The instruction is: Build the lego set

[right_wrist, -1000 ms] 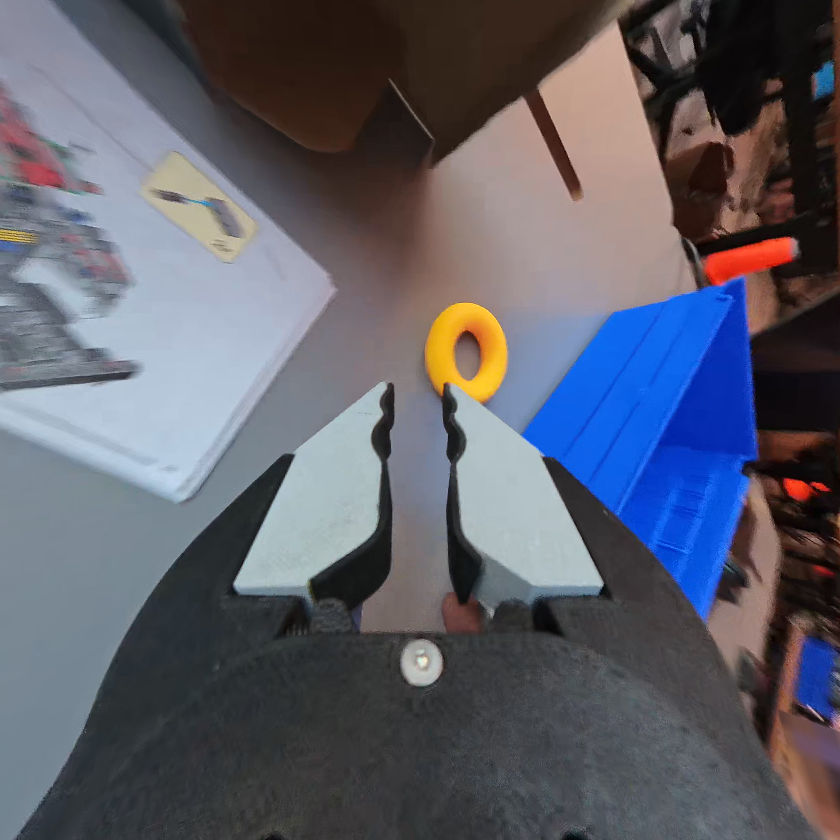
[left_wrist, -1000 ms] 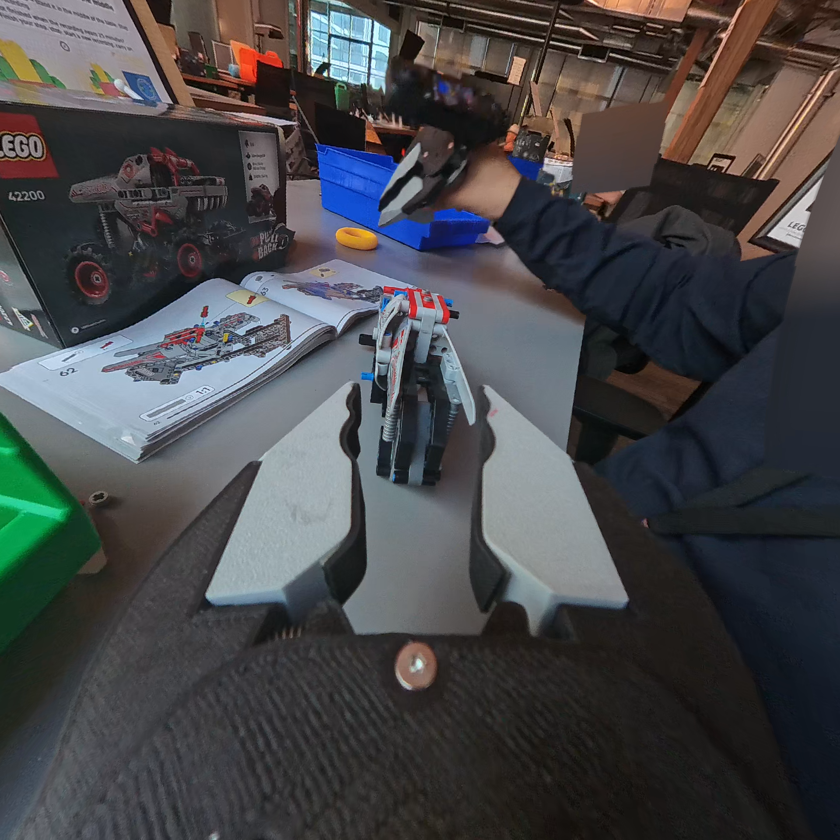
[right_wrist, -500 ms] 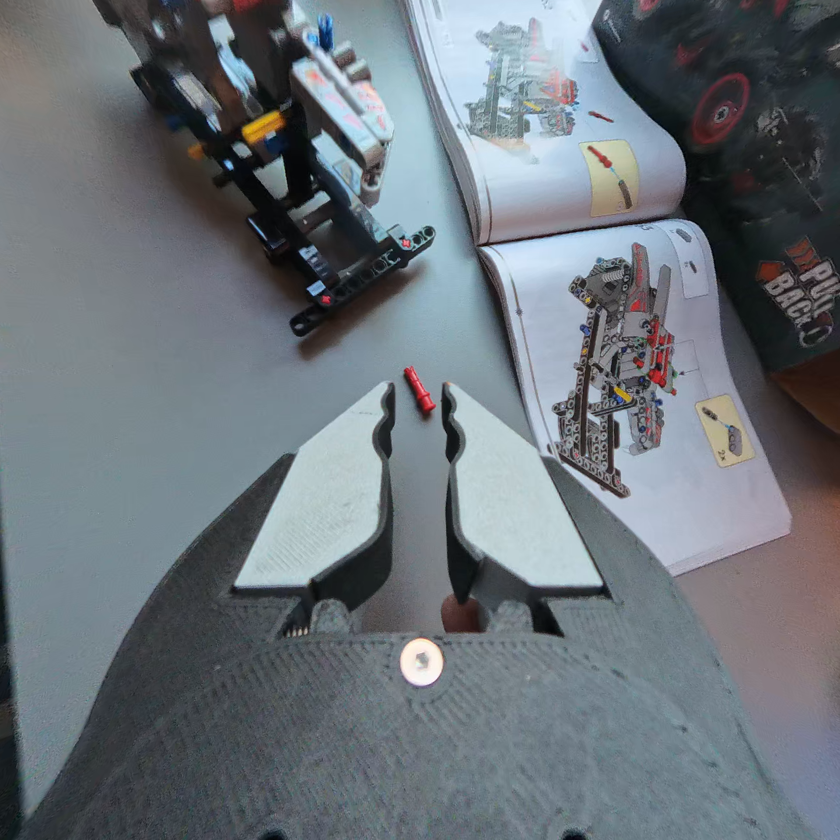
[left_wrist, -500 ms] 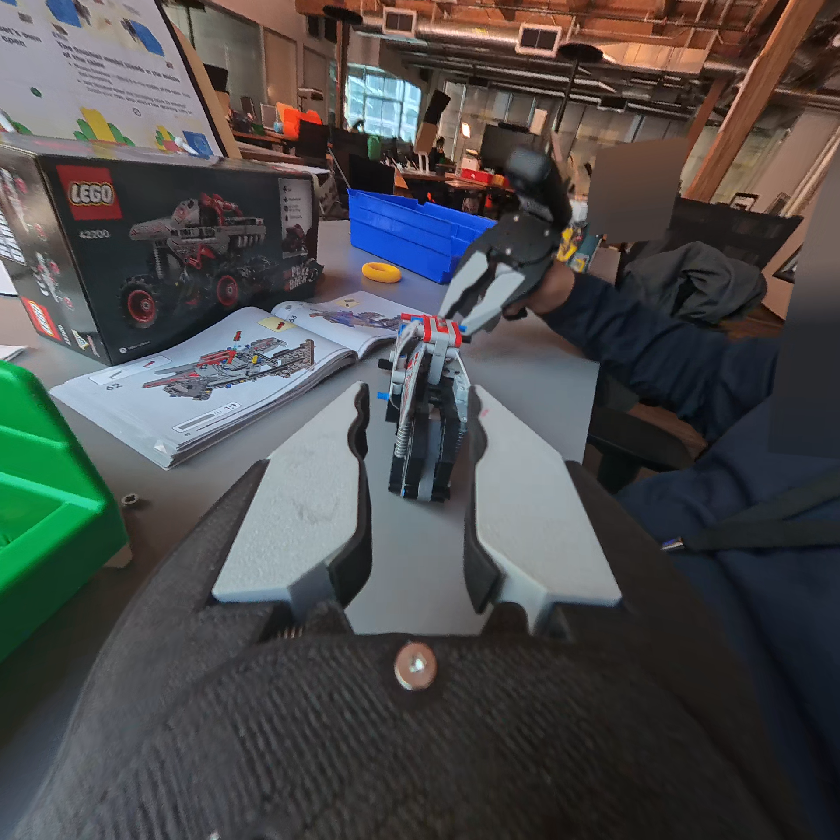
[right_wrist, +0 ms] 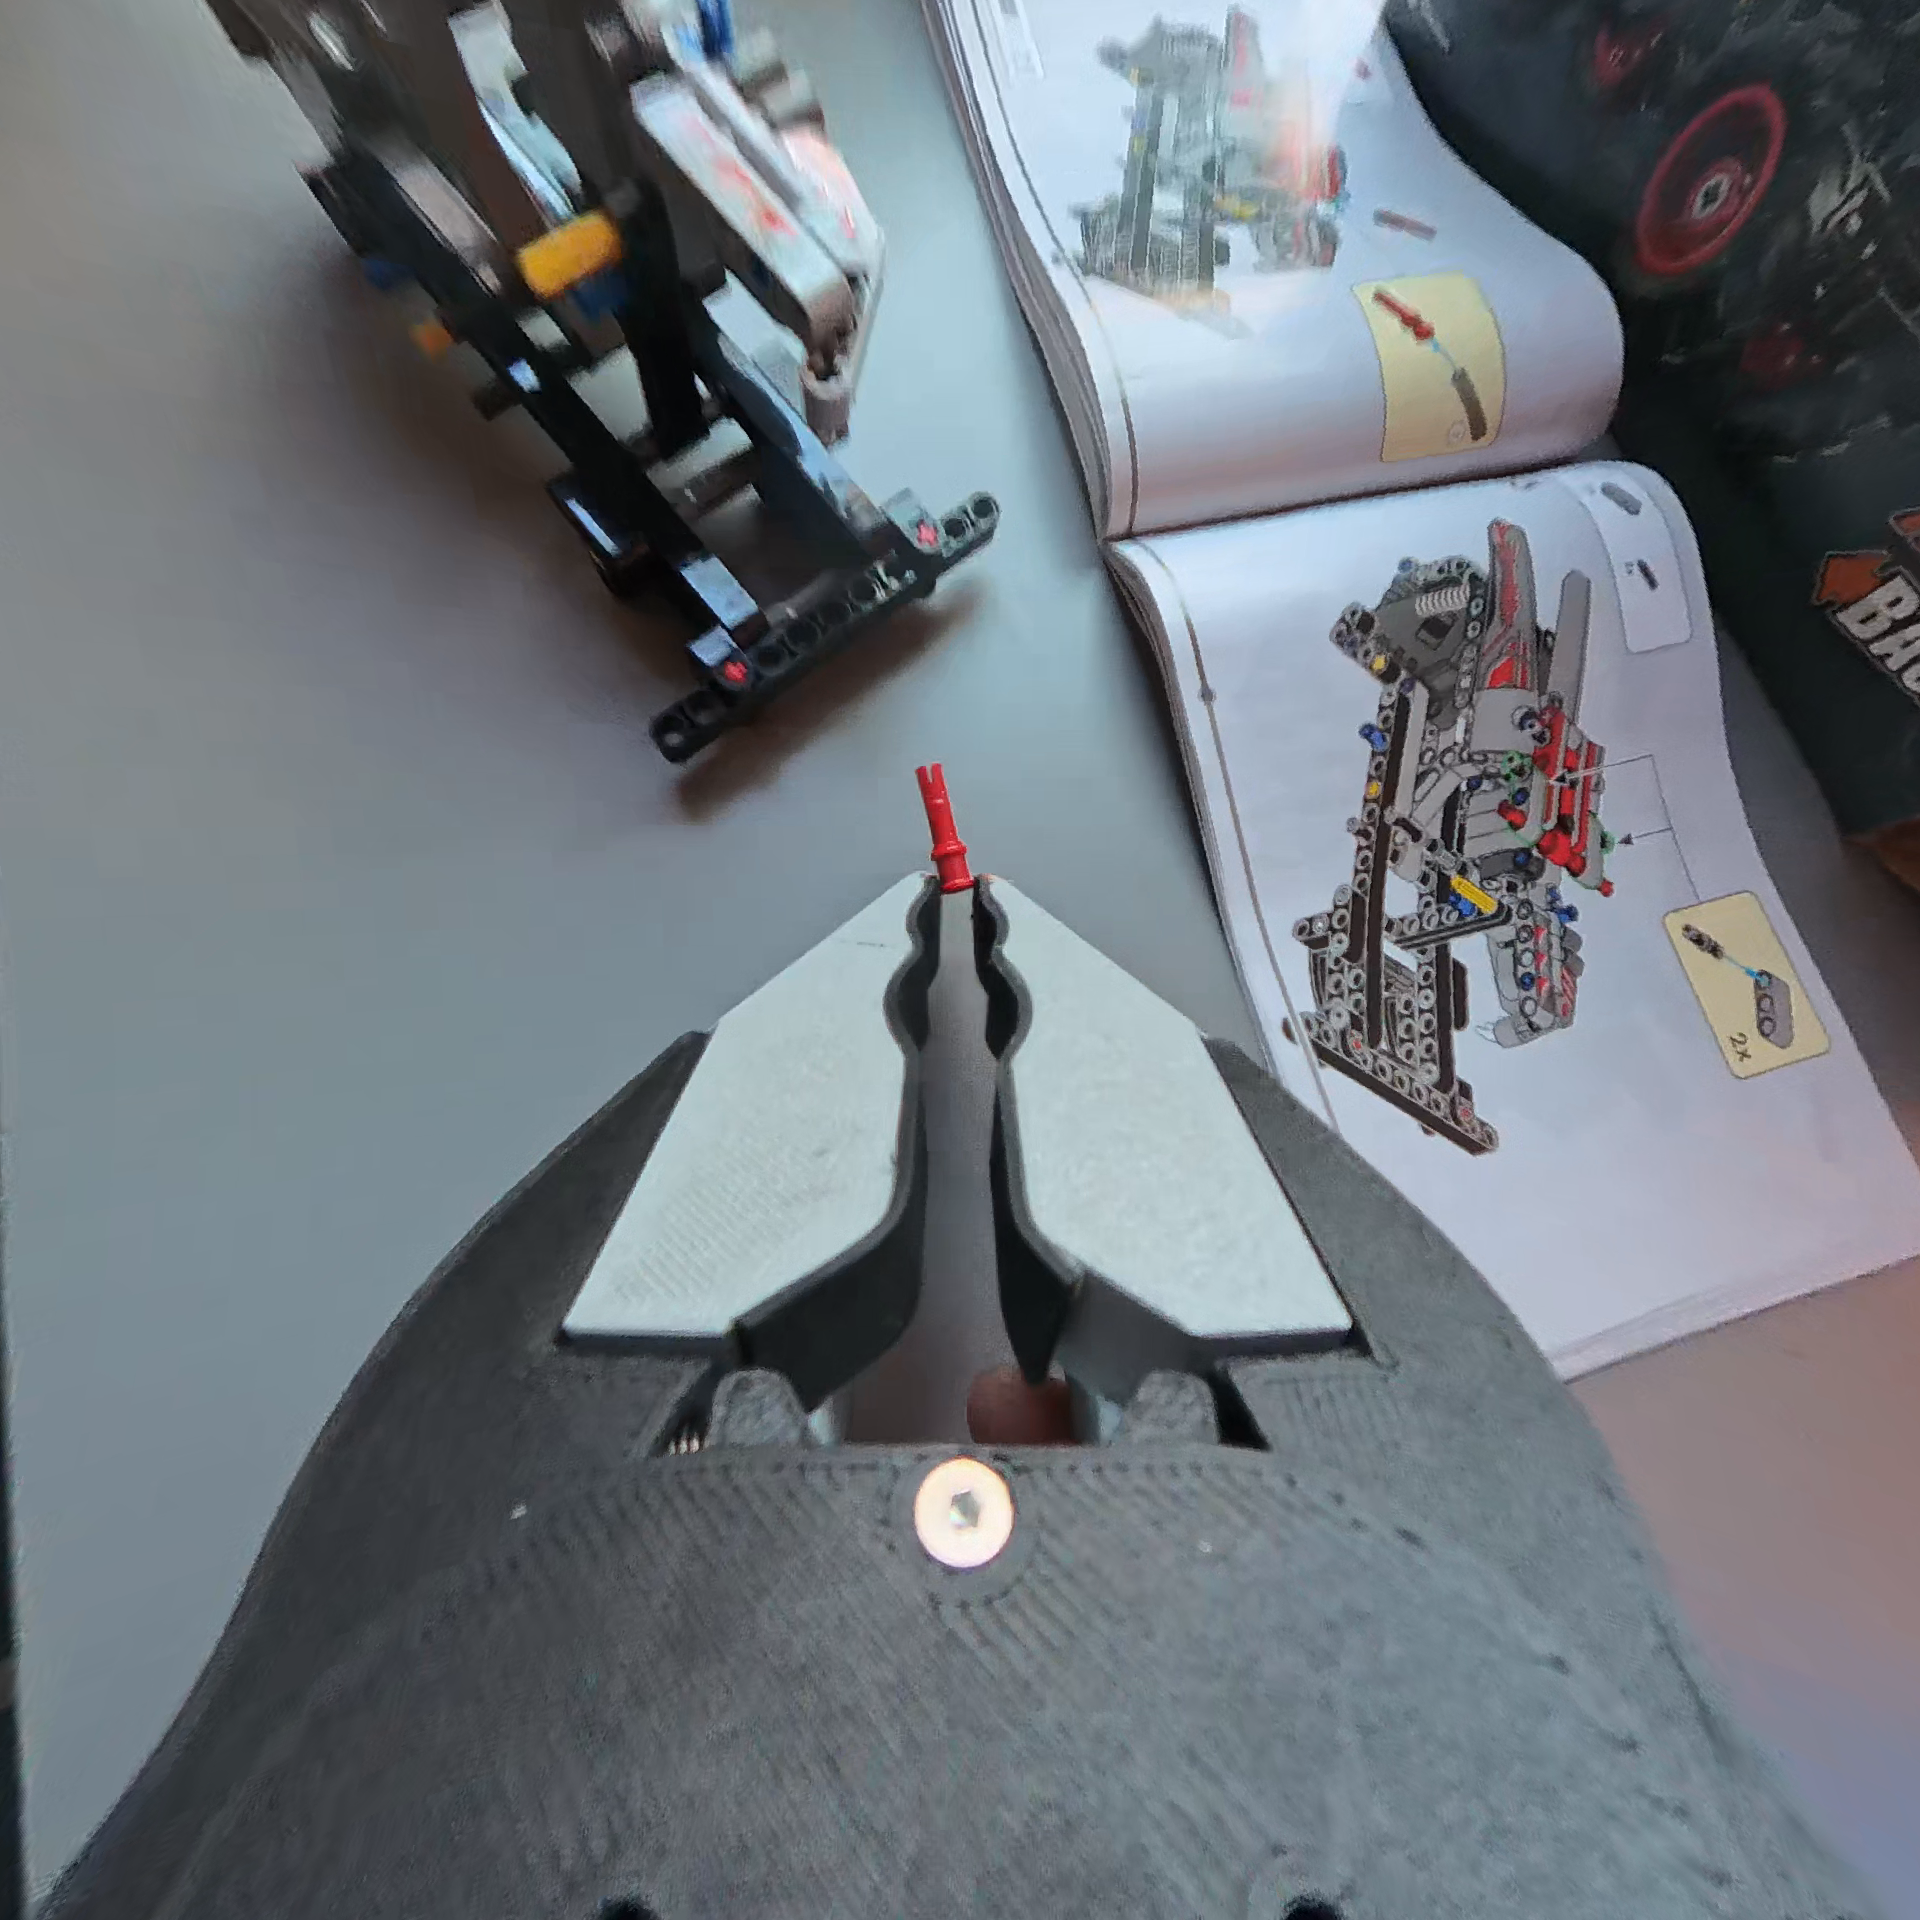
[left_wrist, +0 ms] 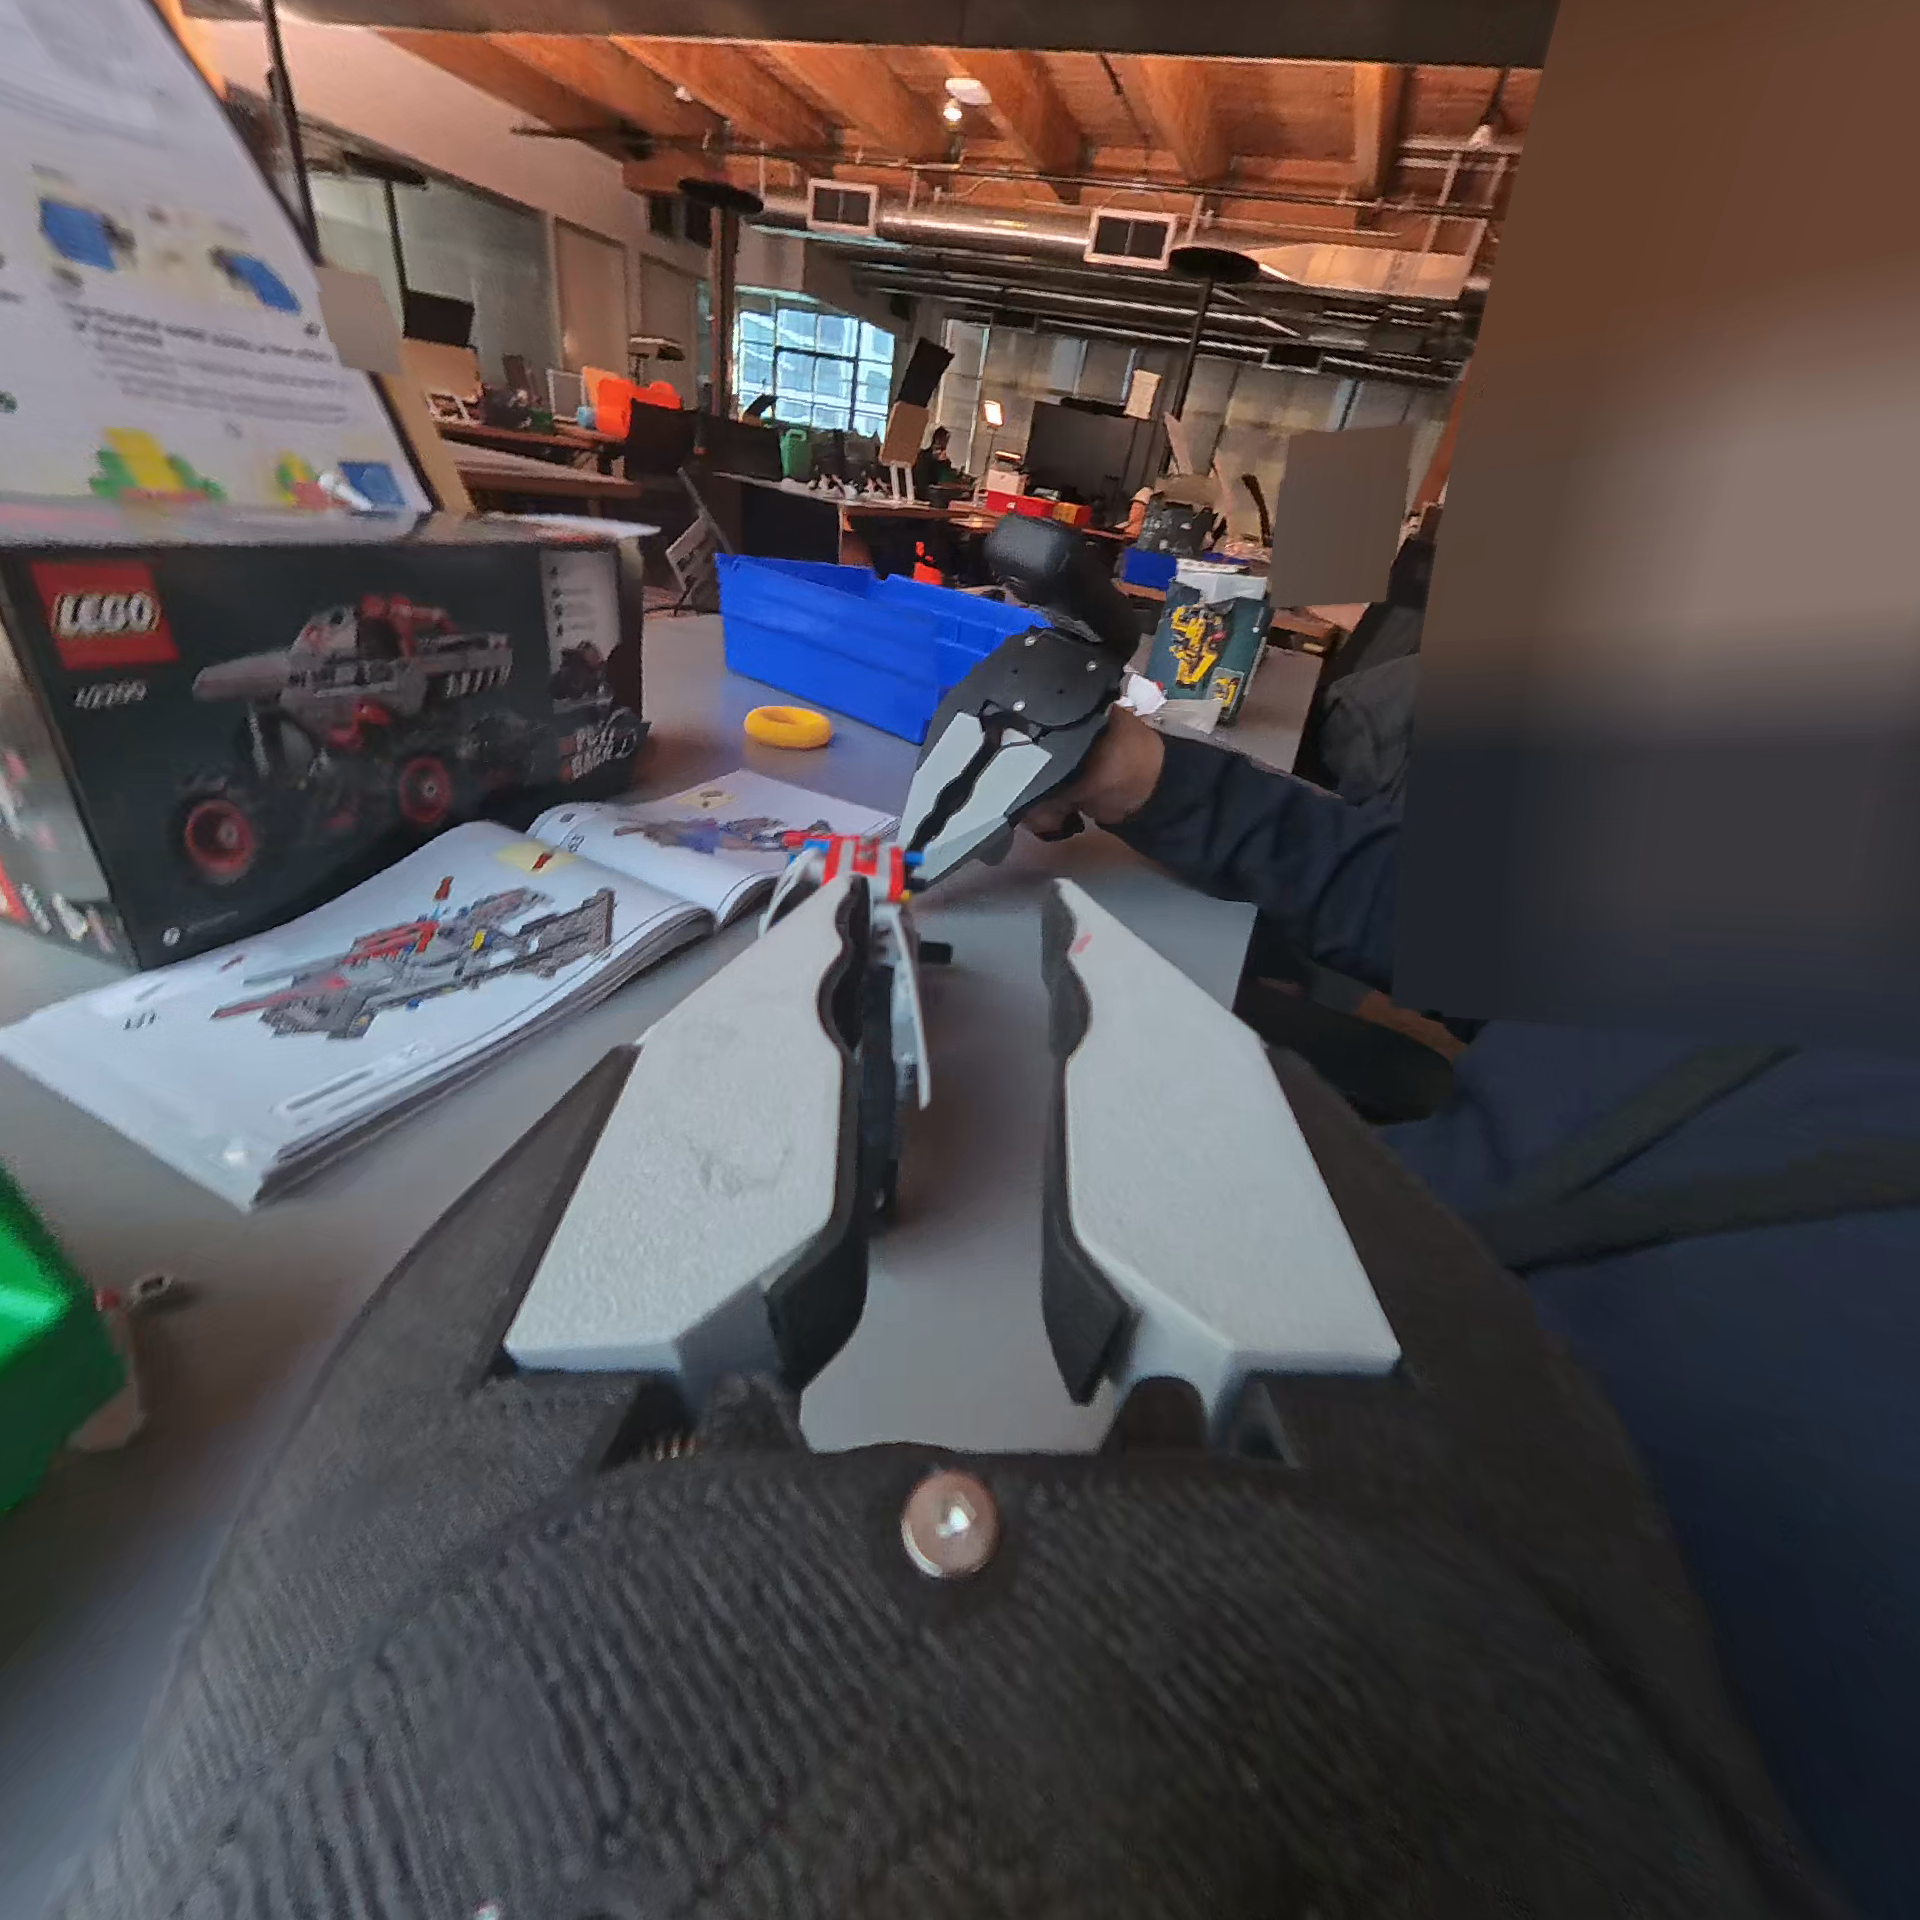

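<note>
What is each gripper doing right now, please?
Left gripper: open, fingers either side of the lego model, no grip visible.
Right gripper: shut on the red pin.

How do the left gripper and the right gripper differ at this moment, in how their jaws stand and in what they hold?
The left gripper has its jaws wide apart, while the right gripper has its jaws closed at the tips. The left gripper grips nothing, with the lego model standing between its jaws against one finger; the right gripper pinches a small red pin. Both have grey fingers on a black body.
</note>
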Motion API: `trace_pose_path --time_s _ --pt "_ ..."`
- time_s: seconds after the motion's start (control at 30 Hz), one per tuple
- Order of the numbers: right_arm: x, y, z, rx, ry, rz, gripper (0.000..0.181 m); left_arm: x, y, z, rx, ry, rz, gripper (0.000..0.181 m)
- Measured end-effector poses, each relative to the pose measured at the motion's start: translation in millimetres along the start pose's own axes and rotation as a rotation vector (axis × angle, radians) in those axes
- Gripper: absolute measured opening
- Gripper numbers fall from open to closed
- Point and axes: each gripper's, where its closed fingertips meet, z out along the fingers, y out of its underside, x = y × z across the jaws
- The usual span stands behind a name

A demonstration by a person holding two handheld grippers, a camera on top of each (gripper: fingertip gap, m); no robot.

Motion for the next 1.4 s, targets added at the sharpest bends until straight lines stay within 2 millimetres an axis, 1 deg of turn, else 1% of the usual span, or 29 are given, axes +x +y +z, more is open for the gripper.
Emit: trace_pose_path --time_s 0.03,0.13,0.2,0.27,0.33,0.37,0.47,0.53,0.67,0.73,0.8,0.93,1.0,1.1,1.17,1.27,1.37,1.4 --pt "-3 -6 -3 0.037 -0.022 0.017 0.003 5 -3 2 -0.003 0.009 0.021 0.029" --pt "-16 -27 -15 0.160 -0.101 0.055 0.003 19 -4 11 -0.041 0.033 0.086 0.028" --pt "-27 -41 -23 0.242 -0.158 0.061 0.003 25 1 19 -0.090 0.026 0.132 0.025" --pt "-43 -58 -32 0.340 -0.228 0.037 0.002 27 8 29 -0.143 0.001 0.168 0.023" --pt "-59 -75 -41 0.445 -0.284 0.005 0.002 27 15 40 -0.179 -0.027 0.159 0.017" --pt "-66 -83 -45 0.487 -0.310 -0.008 0.003 30 19 46 -0.190 -0.021 0.134 0.018" --pt "-88 -101 -54 0.586 -0.387 -0.050 0.003 46 33 65 -0.232 0.048 0.089 0.018" --pt "-100 -107 -54 0.606 -0.400 -0.095 0.003 50 41 75 -0.266 0.057 0.101 0.018" --pt "-117 -101 -36 0.525 -0.357 -0.217 0.003 53 45 88 -0.278 0.062 0.082 0.019" --pt "-120 -102 -31 0.519 -0.329 -0.244 0.003 54 45 91 -0.279 0.072 0.080 0.020" --pt "-122 -105 -31 0.533 -0.336 -0.228 0.004 54 46 92 -0.286 0.065 0.106 0.020" --pt "-118 -123 -38 0.638 -0.364 -0.140 0.003 50 49 98 -0.315 0.014 0.203 0.020" --pt "-116 -129 -41 0.679 -0.348 -0.146 0.003 45 45 100 -0.294 -0.025 0.240 0.020" --pt "-116 -128 -40 0.670 -0.279 -0.210 0.002 41 30 99 -0.203 -0.052 0.204 0.020" --pt "-117 -127 -39 0.669 -0.255 -0.233 0.002 41 25 97 -0.172 -0.043 0.172 0.020" --pt "-117 -127 -37 0.657 -0.243 -0.246 0.002 49 23 98 -0.157 0.010 0.147 0.016" --pt "-120 -129 -37 0.664 -0.259 -0.241 0.002 50 25 100 -0.162 0.014 0.171 0.005" --pt "-121 -129 -36 0.663 -0.264 -0.242 0.002 50 26 101 -0.164 0.013 0.179 0.004"
